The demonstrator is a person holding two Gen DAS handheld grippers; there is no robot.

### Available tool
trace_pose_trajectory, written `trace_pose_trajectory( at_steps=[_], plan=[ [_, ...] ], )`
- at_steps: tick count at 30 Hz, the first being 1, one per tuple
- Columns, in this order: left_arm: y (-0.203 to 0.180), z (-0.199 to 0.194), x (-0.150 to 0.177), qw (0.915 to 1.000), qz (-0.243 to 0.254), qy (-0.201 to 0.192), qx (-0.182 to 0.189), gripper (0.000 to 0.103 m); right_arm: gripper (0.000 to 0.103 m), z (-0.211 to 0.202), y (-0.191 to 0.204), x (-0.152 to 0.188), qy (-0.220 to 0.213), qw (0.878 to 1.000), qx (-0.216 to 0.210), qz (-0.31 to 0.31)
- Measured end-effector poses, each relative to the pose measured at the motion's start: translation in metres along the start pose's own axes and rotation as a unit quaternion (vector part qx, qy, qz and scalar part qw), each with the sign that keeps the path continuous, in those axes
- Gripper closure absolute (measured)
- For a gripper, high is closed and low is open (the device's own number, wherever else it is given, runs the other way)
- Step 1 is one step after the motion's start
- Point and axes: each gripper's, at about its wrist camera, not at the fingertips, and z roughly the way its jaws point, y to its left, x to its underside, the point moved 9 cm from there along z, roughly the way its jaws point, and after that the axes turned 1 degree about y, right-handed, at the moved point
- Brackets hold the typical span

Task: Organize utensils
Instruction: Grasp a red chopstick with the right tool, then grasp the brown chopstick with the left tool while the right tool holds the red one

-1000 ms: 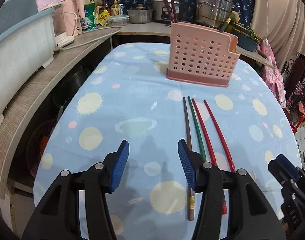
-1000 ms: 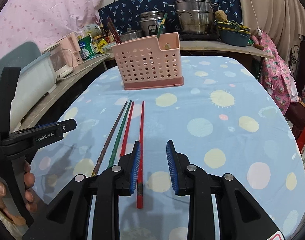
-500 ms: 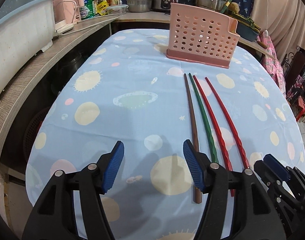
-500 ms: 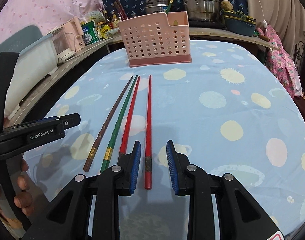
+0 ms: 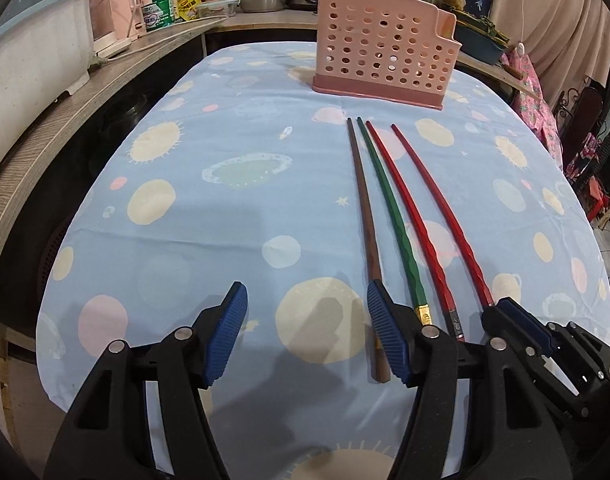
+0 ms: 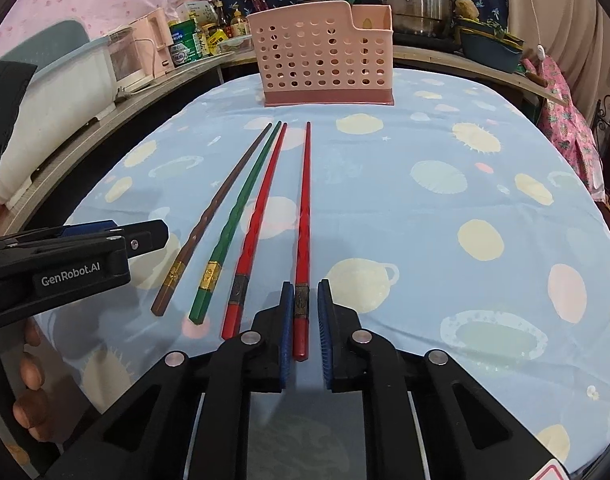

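Red chopstick (image 6: 303, 216) between closing right jaws

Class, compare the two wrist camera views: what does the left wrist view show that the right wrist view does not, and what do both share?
Left wrist view only: the left gripper open over bare tablecloth, the brown chopstick passing under one finger.

Right wrist view only: the right gripper closing around the rightmost red chopstick, pads not yet pressing; fingers of a hand.

Both: four chopsticks, the pink holder, the blue tablecloth.

Pretty even indoor light, soft shadows on the tablecloth (image 5: 233, 216) near the bottom. Heavy fisheye bend, dark vignette corners, everything reasonably sharp.
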Motion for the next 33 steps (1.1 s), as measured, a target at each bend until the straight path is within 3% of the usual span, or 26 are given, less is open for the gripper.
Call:
trace_pose_trajectory(
  at_steps=[33],
  plan=[
    [-0.014, 0.009, 0.017, 0.9996, 0.021, 0.017, 0.004, 0.043, 0.096, -0.004, -0.011, 0.004, -0.003, 1.0, 0.001, 0.019]
  ],
)
